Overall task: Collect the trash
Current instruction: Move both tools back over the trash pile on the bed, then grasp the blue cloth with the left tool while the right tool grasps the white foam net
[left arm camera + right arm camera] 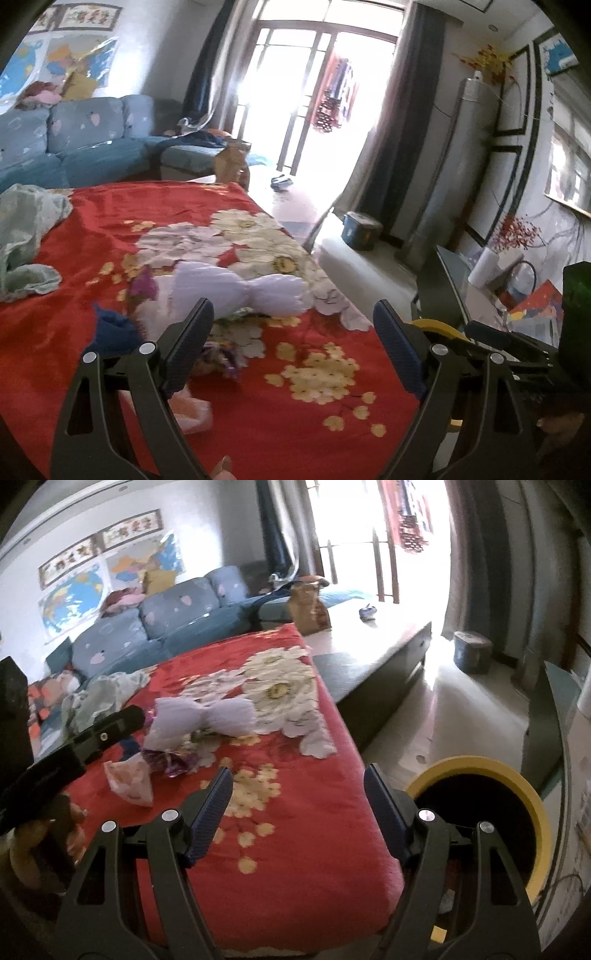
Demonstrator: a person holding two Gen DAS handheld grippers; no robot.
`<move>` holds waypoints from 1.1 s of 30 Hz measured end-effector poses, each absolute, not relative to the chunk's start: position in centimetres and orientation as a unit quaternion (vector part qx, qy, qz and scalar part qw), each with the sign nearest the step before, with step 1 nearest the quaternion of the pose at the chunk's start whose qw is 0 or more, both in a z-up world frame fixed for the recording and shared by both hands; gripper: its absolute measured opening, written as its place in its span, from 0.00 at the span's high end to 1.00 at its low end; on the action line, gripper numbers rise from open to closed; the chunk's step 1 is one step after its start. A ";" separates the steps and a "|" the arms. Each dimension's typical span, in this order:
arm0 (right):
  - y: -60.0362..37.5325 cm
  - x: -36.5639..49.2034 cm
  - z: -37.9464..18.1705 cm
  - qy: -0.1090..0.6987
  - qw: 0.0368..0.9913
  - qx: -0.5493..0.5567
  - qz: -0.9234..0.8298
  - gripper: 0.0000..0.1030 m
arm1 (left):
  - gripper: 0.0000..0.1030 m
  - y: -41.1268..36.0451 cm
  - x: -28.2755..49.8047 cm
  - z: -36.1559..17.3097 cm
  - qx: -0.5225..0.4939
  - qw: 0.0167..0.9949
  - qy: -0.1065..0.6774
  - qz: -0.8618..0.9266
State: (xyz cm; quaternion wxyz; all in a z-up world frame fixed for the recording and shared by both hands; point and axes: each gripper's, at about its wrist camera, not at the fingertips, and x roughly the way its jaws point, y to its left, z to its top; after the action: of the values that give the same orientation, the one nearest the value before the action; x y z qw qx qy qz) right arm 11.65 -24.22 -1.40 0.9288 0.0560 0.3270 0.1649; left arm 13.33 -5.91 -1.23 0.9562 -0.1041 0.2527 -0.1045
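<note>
Both grippers hang spread and empty over the red floral blanket (295,842) covering the bench. Ahead of the left gripper (293,325) lies the white crinkled plastic wrapper pinched at its middle like a bow (240,291); a purple foil scrap (170,762) and a pale pink crumpled wrapper (131,781) sit nearer, left of the right gripper (297,792). All look very light, soft, crushable and probably slick. Best hold for the white wrapper: its narrow waist. A yellow-rimmed round black bin (480,812) stands just right of the right gripper, off the blanket edge.
</note>
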 end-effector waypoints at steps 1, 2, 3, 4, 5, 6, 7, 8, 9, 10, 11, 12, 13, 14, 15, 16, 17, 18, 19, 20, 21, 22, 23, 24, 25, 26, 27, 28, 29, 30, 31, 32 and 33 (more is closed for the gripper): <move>-23.8 11.7 -1.3 0.326 0.928 0.053 0.169 0.37 | 0.17 -5.6 13.3 -1.3 -0.106 0.956 0.253 -0.101; -23.4 11.9 -1.2 0.326 0.928 0.051 0.172 0.37 | 0.17 -5.1 13.2 -1.3 -0.107 0.957 0.253 -0.097; -22.8 12.1 -1.0 0.326 0.927 0.048 0.179 0.37 | 0.17 -4.7 13.2 -1.3 -0.109 0.957 0.252 -0.093; -22.4 12.2 -0.9 0.325 0.927 0.046 0.183 0.37 | 0.17 -4.3 13.1 -1.3 -0.111 0.957 0.252 -0.090; -22.1 12.3 -0.8 0.325 0.927 0.044 0.185 0.37 | 0.17 -3.8 13.0 -1.4 -0.114 0.957 0.252 -0.086; -21.4 12.4 -0.7 0.324 0.926 0.040 0.189 0.37 | 0.17 -3.4 12.9 -1.4 -0.115 0.958 0.251 -0.081; -21.0 12.6 -0.6 0.324 0.925 0.037 0.193 0.37 | 0.17 -3.0 12.9 -1.4 -0.117 0.958 0.251 -0.078; -20.6 12.7 -0.5 0.324 0.925 0.035 0.197 0.37 | 0.17 -2.5 12.8 -1.5 -0.118 0.958 0.251 -0.074; -20.2 12.8 -0.6 0.324 0.924 0.034 0.200 0.37 | 0.17 -2.1 12.8 -1.5 -0.119 0.958 0.251 -0.070; -19.6 13.0 -0.5 0.325 0.923 0.033 0.206 0.37 | 0.17 -1.8 12.8 -1.5 -0.120 0.958 0.251 -0.068; -19.4 13.2 -0.5 0.325 0.921 0.032 0.210 0.37 | 0.17 -1.3 12.8 -1.6 -0.121 0.958 0.251 -0.062; -18.9 13.3 -0.5 0.326 0.920 0.029 0.215 0.37 | 0.17 -0.8 12.8 -1.7 -0.123 0.958 0.252 -0.058; -18.4 13.5 -0.4 0.325 0.920 0.026 0.218 0.37 | 0.17 -0.4 12.7 -1.7 -0.125 0.958 0.253 -0.053; -18.1 13.6 -0.5 0.325 0.920 0.025 0.220 0.37 | 0.17 0.3 12.6 -1.8 -0.127 0.958 0.253 -0.047; -17.6 13.9 -0.5 0.325 0.918 0.026 0.224 0.37 | 0.17 0.8 12.6 -1.9 -0.130 0.958 0.254 -0.041; -17.3 14.2 -0.5 0.327 0.917 0.027 0.225 0.37 | 0.17 1.2 12.7 -2.0 -0.131 0.957 0.254 -0.038; -17.0 14.6 -0.6 0.329 0.916 0.030 0.227 0.37 | 0.17 1.8 12.6 -2.1 -0.134 0.957 0.255 -0.033; -16.8 15.1 -0.6 0.331 0.915 0.033 0.227 0.37 | 0.17 2.3 12.7 -2.2 -0.136 0.956 0.257 -0.028; -16.6 15.4 -0.8 0.333 0.915 0.036 0.226 0.37 | 0.17 2.9 12.7 -2.5 -0.138 0.955 0.261 -0.023; -16.4 15.8 -0.8 0.334 0.914 0.039 0.225 0.37 | 0.17 3.3 12.8 -2.7 -0.141 0.954 0.263 -0.020; -16.2 16.1 -1.0 0.336 0.914 0.041 0.224 0.37 | 0.17 3.9 12.8 -3.0 -0.144 0.953 0.267 -0.017; -16.0 16.7 -1.1 0.338 0.913 0.045 0.222 0.37 | 0.17 4.1 12.9 -3.2 -0.146 0.952 0.269 -0.015; -15.9 17.1 -1.2 0.340 0.913 0.048 0.221 0.37 | 0.17 4.6 12.9 -3.5 -0.148 0.951 0.272 -0.012; -15.8 17.5 -1.3 0.341 0.913 0.051 0.219 0.37 | 0.17 4.9 13.0 -3.7 -0.150 0.950 0.275 -0.010; -15.7 18.1 -1.4 0.344 0.912 0.055 0.216 0.37 | 0.17 5.1 13.1 -4.0 -0.152 0.949 0.278 -0.009; -15.6 18.6 -1.5 0.347 0.911 0.058 0.213 0.37 | 0.17 5.5 13.2 -4.3 -0.155 0.947 0.281 -0.007; -15.5 19.2 -1.8 0.351 0.910 0.065 0.210 0.37 | 0.17 5.8 13.3 -4.5 -0.158 0.946 0.283 -0.007; -15.5 19.7 -1.9 0.353 0.910 0.069 0.208 0.37 | 0.18 6.0 13.4 -4.7 -0.162 0.945 0.285 -0.006; -15.4 20.1 -2.1 0.355 0.909 0.073 0.206 0.37 | 0.18 6.3 13.5 -4.9 -0.167 0.943 0.287 -0.006; -15.4 20.4 -2.2 0.357 0.908 0.075 0.205 0.37 | 0.18 6.6 13.7 -5.1 -0.171 0.942 0.289 -0.005; -15.3 21.0 -2.4 0.358 0.908 0.079 0.203 0.37 | 0.19 6.8 13.8 -5.4 -0.173 0.941 0.291 -0.005; -15.2 21.4 -2.6 0.359 0.908 0.080 0.201 0.37 | 0.19 7.1 14.0 -5.7 -0.180 0.938 0.295 -0.005; -15.2 21.8 -2.7 0.361 0.907 0.081 0.200 0.37 | 0.19 7.3 14.2 -5.8 -0.185 0.937 0.297 -0.007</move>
State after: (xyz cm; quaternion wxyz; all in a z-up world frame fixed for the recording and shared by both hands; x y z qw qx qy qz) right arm 21.84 -15.16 -2.70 0.9075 0.0815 0.3605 0.1997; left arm 14.15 7.26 -5.83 0.9369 -0.1845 0.2968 -0.0070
